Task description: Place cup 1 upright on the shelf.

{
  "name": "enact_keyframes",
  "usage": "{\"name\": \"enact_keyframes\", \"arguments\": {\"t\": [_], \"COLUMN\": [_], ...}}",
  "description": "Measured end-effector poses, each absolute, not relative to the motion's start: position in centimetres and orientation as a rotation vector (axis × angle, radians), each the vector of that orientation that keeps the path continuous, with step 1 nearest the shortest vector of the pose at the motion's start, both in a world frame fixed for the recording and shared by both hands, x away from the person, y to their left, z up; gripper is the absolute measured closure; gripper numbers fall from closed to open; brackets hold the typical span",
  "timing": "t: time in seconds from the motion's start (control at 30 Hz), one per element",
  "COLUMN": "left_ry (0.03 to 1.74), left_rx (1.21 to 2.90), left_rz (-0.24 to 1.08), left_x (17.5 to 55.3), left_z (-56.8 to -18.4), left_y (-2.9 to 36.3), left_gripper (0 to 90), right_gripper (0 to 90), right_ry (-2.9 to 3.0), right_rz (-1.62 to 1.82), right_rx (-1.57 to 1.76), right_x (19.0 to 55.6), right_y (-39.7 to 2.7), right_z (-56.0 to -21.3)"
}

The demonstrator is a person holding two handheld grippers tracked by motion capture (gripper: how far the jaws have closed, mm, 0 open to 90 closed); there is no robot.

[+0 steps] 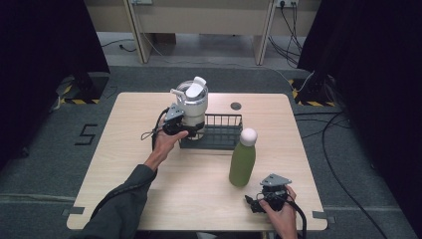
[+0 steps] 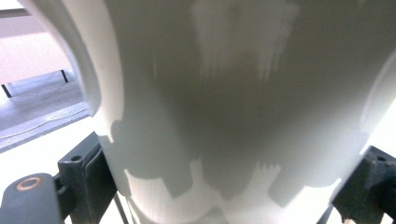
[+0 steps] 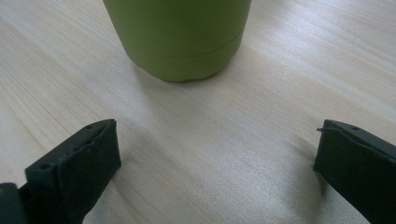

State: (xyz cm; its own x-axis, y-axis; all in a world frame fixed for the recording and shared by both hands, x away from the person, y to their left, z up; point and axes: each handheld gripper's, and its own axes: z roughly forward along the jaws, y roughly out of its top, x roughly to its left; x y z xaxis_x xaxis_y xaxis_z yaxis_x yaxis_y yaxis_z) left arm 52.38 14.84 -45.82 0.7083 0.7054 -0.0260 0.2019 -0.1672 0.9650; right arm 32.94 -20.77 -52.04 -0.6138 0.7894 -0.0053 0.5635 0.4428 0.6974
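We see the left gripper (image 1: 185, 130) clamped round the lower body of the white tumbler (image 1: 191, 102), which stands at the left end of the black wire basket (image 1: 221, 133) toward the far middle of the table (image 1: 124, 164); whether its base sits inside the basket or is just lifted off it, we cannot tell. In the left gripper view the tumbler's wall (image 2: 224, 107) spans the whole gap between the jaws. We judge it smooth, rigid and probably top-heavy (lid, straw and handle sit high), so a hold low on the narrow body suits it, kept upright. The right gripper (image 1: 268, 199) rests near the table's near right edge, jaws spread wide with nothing between them, just short of the green bottle (image 3: 177, 37) standing ahead of it.
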Motion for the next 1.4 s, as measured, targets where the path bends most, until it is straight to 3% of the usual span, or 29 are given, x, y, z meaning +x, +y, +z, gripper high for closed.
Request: {"name": "enact_keyframes", "arguments": {"t": [1.4], "left_ry": [0.741], "left_rx": [1.720], "left_rz": [0.538], "left_x": [51.69], "left_z": [-44.92], "left_y": [14.96], "left_gripper": [8.7], "right_gripper": [0.5], "right_ry": [2.369], "right_rz": [0.959], "right_rx": [1.157], "right_x": [32.93], "right_y": [-20.76], "right_z": [-52.04]}}
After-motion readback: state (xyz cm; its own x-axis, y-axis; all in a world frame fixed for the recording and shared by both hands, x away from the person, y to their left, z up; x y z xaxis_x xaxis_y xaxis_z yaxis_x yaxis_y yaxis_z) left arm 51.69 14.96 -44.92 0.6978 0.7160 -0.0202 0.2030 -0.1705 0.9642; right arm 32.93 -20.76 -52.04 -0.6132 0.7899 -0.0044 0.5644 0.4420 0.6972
